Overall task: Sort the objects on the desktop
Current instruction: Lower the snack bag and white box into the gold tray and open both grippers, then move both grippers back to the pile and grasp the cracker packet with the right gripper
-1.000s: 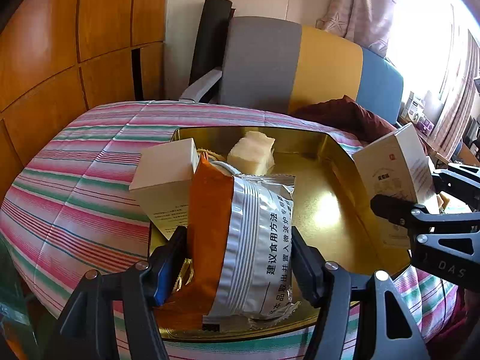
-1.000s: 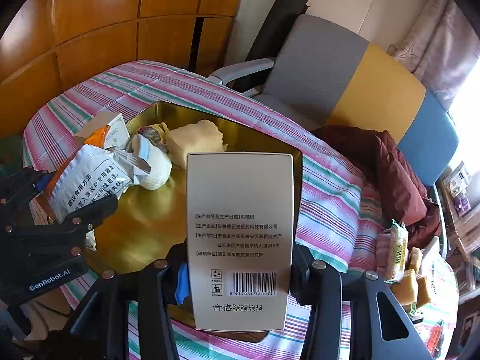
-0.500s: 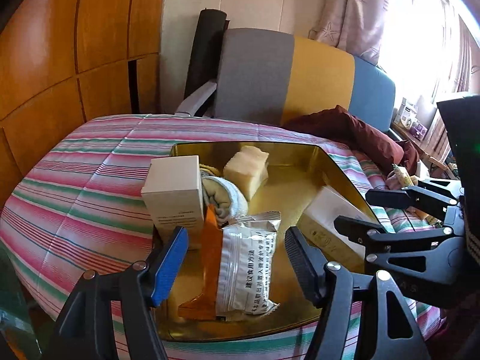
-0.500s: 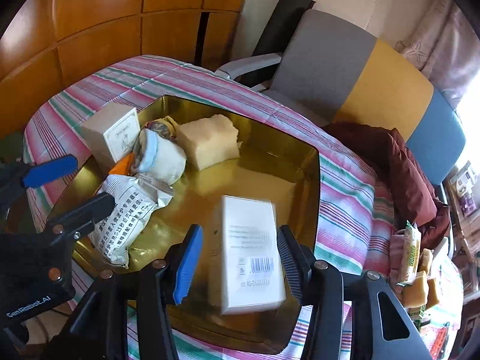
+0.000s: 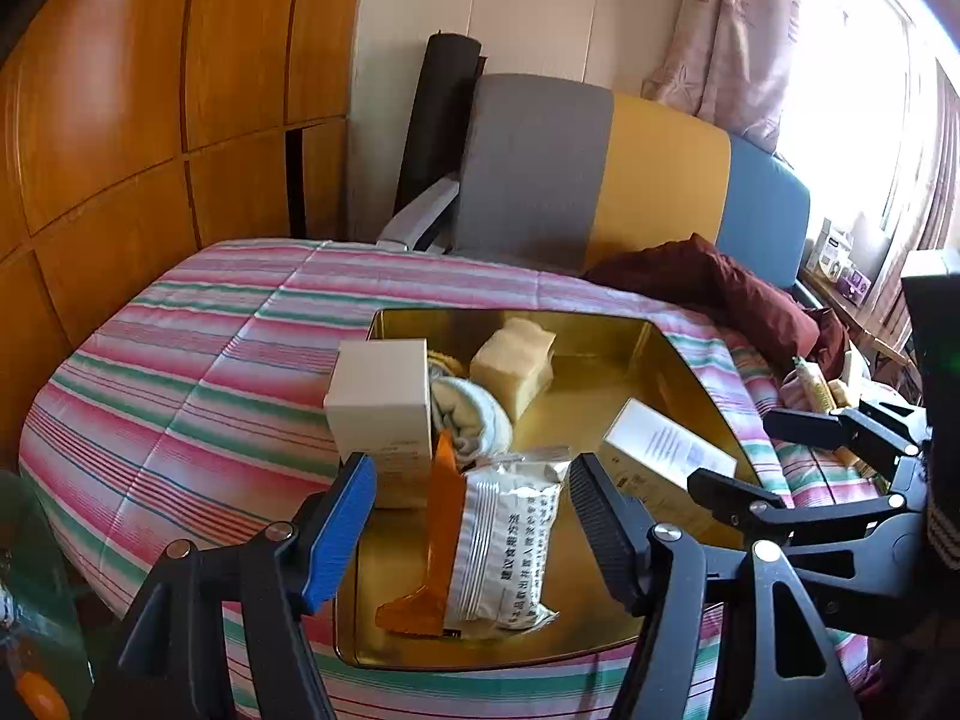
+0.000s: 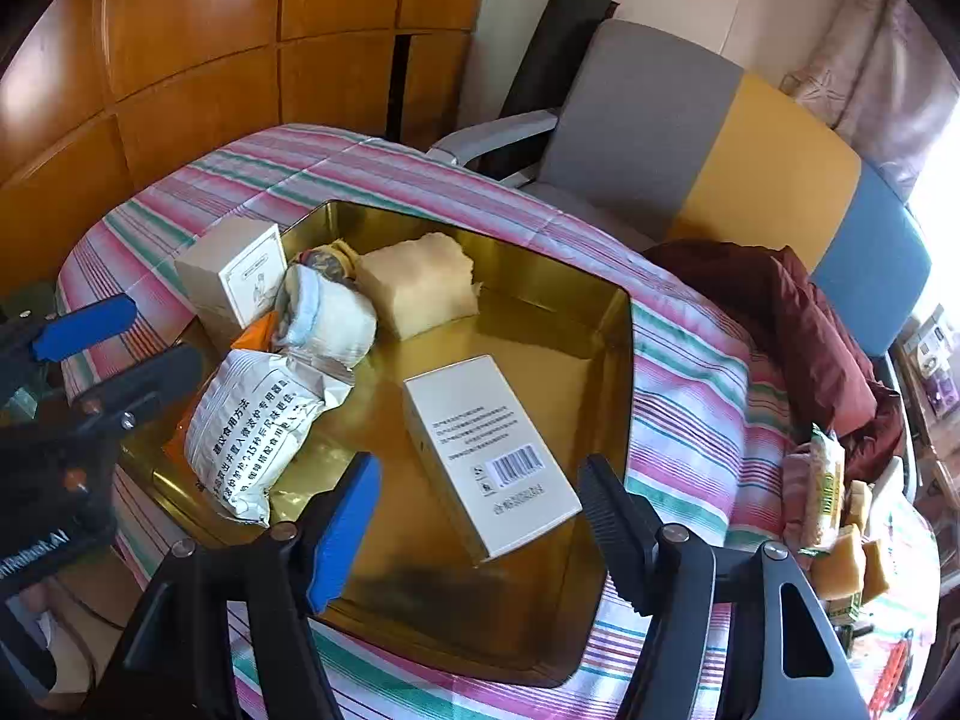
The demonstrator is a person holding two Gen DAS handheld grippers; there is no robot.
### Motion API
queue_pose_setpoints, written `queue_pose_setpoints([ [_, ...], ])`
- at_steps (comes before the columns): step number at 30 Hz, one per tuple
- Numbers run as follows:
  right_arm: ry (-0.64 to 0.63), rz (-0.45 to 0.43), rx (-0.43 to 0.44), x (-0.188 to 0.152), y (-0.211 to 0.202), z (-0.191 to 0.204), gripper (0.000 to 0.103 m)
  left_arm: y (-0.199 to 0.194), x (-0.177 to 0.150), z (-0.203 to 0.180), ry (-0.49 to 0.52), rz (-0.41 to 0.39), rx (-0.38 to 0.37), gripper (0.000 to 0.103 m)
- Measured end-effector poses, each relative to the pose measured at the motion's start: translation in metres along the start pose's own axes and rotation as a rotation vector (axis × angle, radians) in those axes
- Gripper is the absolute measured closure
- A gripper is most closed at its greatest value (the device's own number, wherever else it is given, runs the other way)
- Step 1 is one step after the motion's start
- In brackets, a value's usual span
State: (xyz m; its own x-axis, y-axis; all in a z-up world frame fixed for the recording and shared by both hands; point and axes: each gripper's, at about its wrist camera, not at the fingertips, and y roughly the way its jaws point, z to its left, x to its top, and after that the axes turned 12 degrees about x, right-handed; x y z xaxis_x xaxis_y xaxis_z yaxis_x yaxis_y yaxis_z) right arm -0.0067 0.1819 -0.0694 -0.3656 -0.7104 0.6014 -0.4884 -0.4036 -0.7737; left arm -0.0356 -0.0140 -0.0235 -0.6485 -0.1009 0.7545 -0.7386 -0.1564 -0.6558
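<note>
Left hand-held gripper (image 5: 471, 513) gapes over gold tray (image 5: 600, 324) on striped cloth (image 5: 198, 372)

Wood-panelled wall (image 5: 150, 120), tricolour chair (image 5: 600, 174), sunlit curtained window (image 5: 852, 60).

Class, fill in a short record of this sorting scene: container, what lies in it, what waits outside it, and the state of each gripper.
container: gold tray on a striped tablecloth
in tray: barcode box lying flat, snack packet, small box upright, rolled cloth, yellow block
outside tray: snack bars at the table's right edge
left gripper: open, empty
right gripper: open, empty
</note>
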Motion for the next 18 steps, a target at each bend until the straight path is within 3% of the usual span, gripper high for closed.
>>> queue_pose_setpoints([
  [9,0.043,-0.017,-0.023,-0.006,-0.018,-0.017,0.030,-0.014,0.007,-0.019,0.044,-0.025,-0.042,0.035],
  [18,0.110,-0.026,-0.067,-0.019,-0.035,-0.050,0.030,-0.009,0.011,-0.054,0.093,0.016,-0.119,0.036],
])
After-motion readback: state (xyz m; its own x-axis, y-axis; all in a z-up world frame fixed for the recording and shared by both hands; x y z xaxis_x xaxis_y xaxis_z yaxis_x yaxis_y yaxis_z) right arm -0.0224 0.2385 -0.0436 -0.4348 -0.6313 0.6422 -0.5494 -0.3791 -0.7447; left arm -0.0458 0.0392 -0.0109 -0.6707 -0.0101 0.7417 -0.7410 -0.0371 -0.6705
